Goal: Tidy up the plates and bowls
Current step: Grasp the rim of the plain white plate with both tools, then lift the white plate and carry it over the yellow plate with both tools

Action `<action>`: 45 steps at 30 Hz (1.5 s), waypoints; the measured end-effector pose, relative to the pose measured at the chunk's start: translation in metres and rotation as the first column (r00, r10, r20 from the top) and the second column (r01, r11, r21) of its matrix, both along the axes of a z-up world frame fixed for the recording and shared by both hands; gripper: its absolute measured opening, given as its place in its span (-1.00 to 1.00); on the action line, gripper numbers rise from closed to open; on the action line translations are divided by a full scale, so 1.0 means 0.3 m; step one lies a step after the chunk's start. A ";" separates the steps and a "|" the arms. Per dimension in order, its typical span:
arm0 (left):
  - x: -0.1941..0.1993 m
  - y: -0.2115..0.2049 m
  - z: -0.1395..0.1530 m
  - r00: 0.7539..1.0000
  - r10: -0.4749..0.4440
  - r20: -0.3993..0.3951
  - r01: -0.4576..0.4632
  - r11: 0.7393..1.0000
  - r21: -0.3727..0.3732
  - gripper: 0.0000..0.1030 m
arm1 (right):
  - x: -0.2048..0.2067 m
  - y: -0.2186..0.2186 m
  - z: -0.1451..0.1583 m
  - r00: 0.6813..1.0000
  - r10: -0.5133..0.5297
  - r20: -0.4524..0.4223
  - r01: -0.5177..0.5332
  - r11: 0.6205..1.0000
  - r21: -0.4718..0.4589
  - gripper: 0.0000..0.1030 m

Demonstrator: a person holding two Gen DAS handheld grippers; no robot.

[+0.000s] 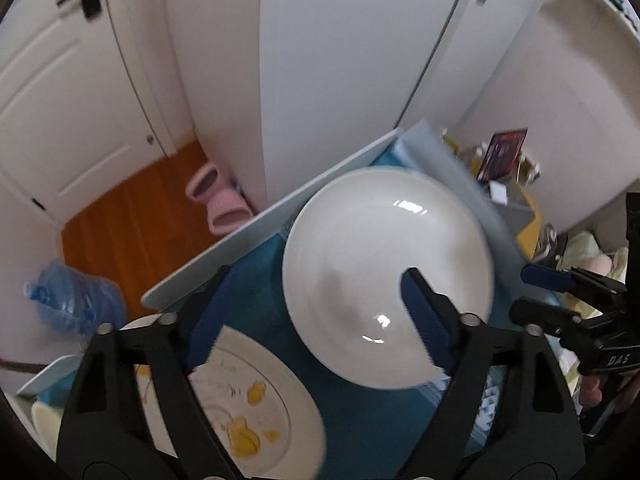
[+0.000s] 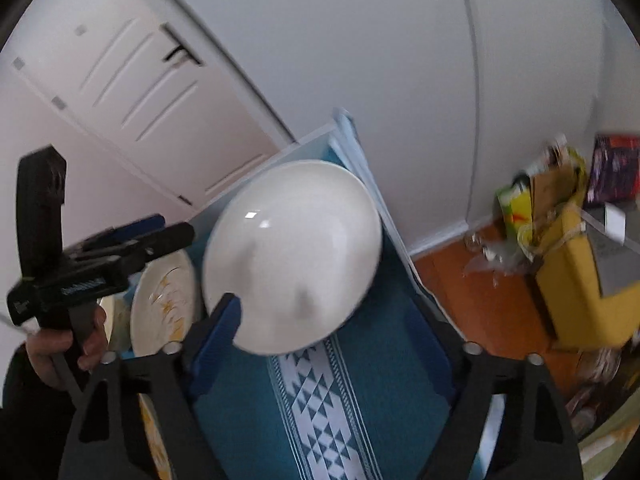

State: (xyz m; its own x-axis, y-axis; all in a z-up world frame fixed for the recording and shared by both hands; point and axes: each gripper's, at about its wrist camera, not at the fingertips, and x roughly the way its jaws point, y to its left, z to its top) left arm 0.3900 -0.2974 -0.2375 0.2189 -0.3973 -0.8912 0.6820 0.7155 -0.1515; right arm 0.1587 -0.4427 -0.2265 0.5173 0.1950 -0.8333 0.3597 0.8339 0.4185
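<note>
A plain white plate [image 1: 384, 272] lies on the blue cloth; it also shows in the right wrist view [image 2: 296, 252]. My left gripper [image 1: 316, 300] is open above the table, its right finger [image 1: 424, 312] over the white plate's near edge. A plate with a yellow floral pattern [image 1: 244, 400] lies under its left finger. My right gripper [image 2: 324, 320] is open, its left finger [image 2: 220, 328] over the white plate's near edge. The patterned plate [image 2: 164, 300] sits left of it. The left gripper [image 2: 152, 236] shows at left in the right wrist view; the right gripper [image 1: 548, 292] shows at right in the left wrist view.
The blue patterned cloth [image 2: 320, 400] covers a white table [image 1: 240, 236] set against a white wall. A cream dish [image 1: 44, 420] sits at the table's near left. Pink slippers [image 1: 216, 200] and a blue water jug [image 1: 76, 300] are on the wood floor. Yellow boxes and clutter [image 2: 568, 248] stand to the right.
</note>
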 end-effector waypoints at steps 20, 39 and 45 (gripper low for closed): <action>0.091 -0.010 -0.200 0.992 -0.071 -0.104 0.071 0.997 -0.001 -0.58 | 0.086 0.011 -0.165 0.988 -0.148 -0.050 0.147 0.989 -0.012 -0.56; -0.006 0.017 -0.056 0.999 -0.014 -0.033 0.014 1.000 -0.002 -0.60 | 0.061 0.000 -0.089 0.996 -0.083 0.013 0.084 0.995 -0.057 -0.57; -0.057 0.061 0.059 0.999 0.048 0.002 -0.048 0.998 -0.050 -0.60 | 0.041 0.005 0.025 0.997 -0.022 0.075 0.029 0.995 -0.099 -0.57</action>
State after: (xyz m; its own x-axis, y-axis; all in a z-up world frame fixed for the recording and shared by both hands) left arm 0.3729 -0.2791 -0.2197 0.2419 -0.4303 -0.8696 0.6476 0.7390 -0.1855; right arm 0.1710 -0.4410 -0.2191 0.5818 0.0984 -0.8073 0.3528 0.8639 0.3596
